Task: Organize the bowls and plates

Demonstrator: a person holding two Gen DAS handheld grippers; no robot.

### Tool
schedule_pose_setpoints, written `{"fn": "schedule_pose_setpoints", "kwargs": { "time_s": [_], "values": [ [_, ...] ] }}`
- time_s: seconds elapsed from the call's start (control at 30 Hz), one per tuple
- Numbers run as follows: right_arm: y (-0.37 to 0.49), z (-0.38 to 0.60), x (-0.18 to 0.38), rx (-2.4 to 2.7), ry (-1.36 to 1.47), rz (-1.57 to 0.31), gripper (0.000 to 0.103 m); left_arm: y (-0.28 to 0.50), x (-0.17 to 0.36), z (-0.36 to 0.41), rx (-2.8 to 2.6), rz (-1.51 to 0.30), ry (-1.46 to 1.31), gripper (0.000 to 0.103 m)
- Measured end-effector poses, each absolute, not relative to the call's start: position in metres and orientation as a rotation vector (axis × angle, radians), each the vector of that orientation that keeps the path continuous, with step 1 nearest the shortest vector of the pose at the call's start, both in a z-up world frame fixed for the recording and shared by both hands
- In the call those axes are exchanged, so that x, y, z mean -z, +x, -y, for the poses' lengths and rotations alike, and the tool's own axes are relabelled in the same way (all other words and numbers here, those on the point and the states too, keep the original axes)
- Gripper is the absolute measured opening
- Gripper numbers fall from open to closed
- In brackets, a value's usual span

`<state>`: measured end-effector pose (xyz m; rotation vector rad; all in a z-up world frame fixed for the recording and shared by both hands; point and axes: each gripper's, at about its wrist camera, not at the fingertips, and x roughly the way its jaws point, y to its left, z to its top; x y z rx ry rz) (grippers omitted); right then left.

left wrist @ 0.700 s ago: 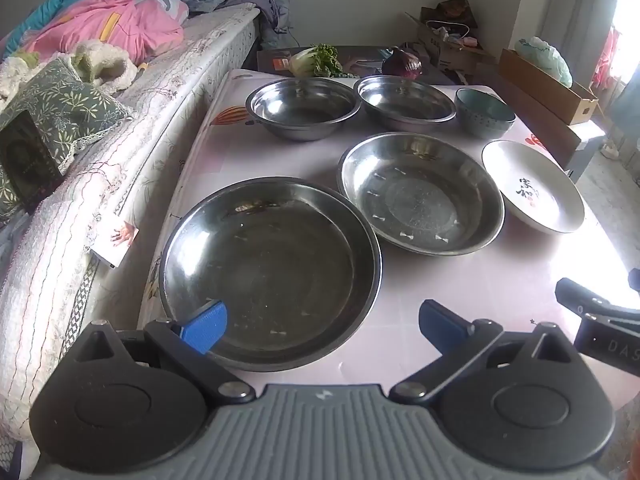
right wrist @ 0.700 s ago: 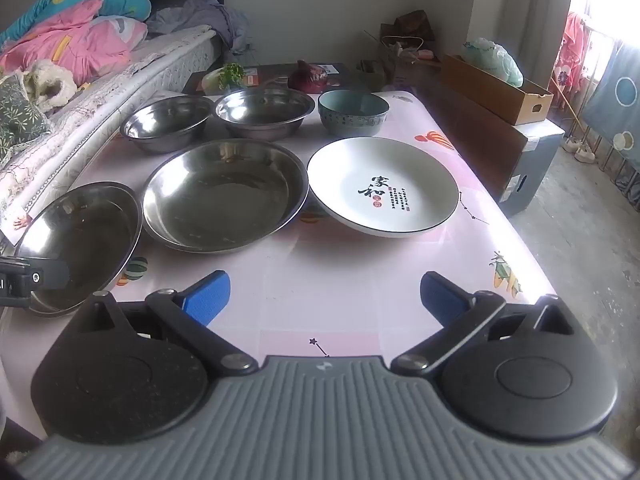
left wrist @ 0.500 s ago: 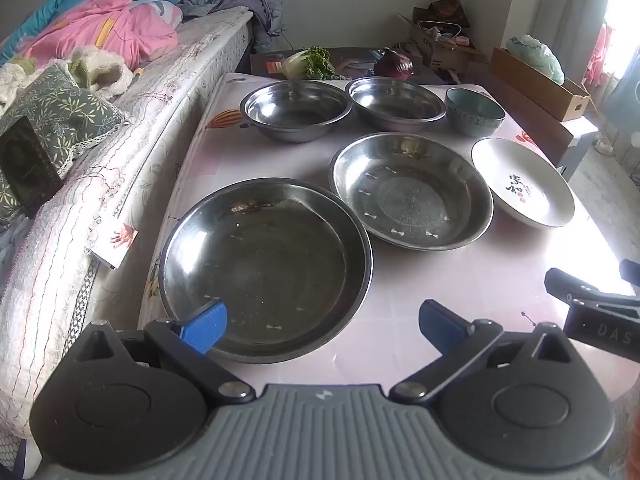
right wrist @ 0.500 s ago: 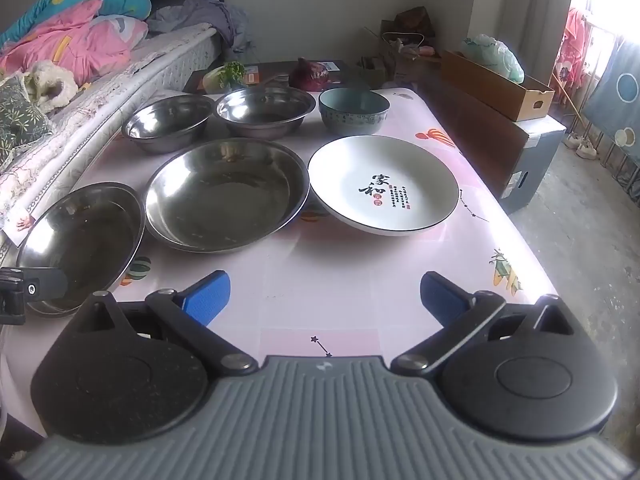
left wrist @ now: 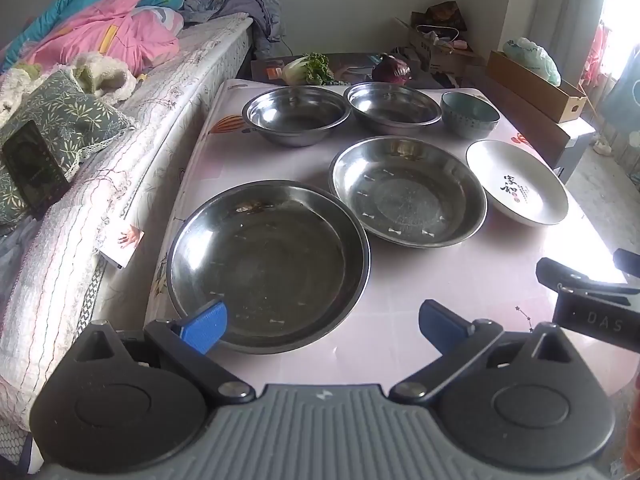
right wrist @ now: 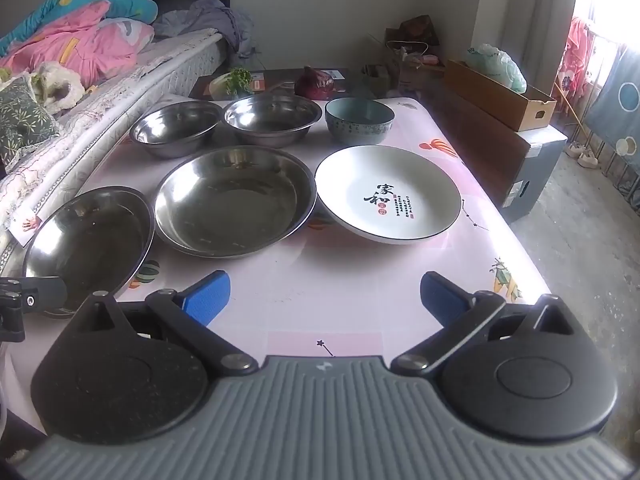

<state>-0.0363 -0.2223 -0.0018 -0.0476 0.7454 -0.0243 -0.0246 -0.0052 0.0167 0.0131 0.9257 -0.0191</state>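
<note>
Six dishes lie on the pink worktop [left wrist: 460, 280], none stacked yet. I take the middle steel plate [left wrist: 408, 192] as landmark.

Left of it, and nearer to me: the large steel plate [left wrist: 268, 264], rims almost touching. Its near rim lies directly under the left tongs [left wrist: 320, 320], which hang released, blue pads wide apart, nothing between them. The left pad overlaps that rim in the left wrist view; I cannot tell if it touches.

Behind the landmark, left to right: first steel bowl [left wrist: 298, 116], second steel bowl [left wrist: 394, 106], green ceramic bowl [left wrist: 470, 112], a close row along the far edge.

Right of the landmark: white ceramic plate [right wrist: 388, 192] with black lettering, its rim just beside the landmark's rim. The right tongs [right wrist: 324, 296] are also released and empty, over bare worktop, pointing roughly at the gap between the landmark and the white plate.

Judgement: the task has barely begun. The deciding relation is that the large steel plate sits straight ahead of the left tongs, well left of the right ones, so the left hand is the nearer for it. The plates being round, no long axis matters; only the near rim offers a bite. The white plate is ahead and slightly right of the right tongs, the natural pick for that hand.

Risk: thin steel rims may slip.
</note>
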Motion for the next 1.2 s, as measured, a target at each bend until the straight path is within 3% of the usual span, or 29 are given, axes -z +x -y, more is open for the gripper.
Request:
{"fn": "schedule_pose_setpoints", "kwargs": {
  "time_s": [1.2],
  "values": [
    [-0.0337,0.2157,-0.0016,0.014,-0.076,-0.742,0.102,-0.0195,-0.0117,-0.0001,0.015,-0.938,0.002,0.103]
  ]
}}
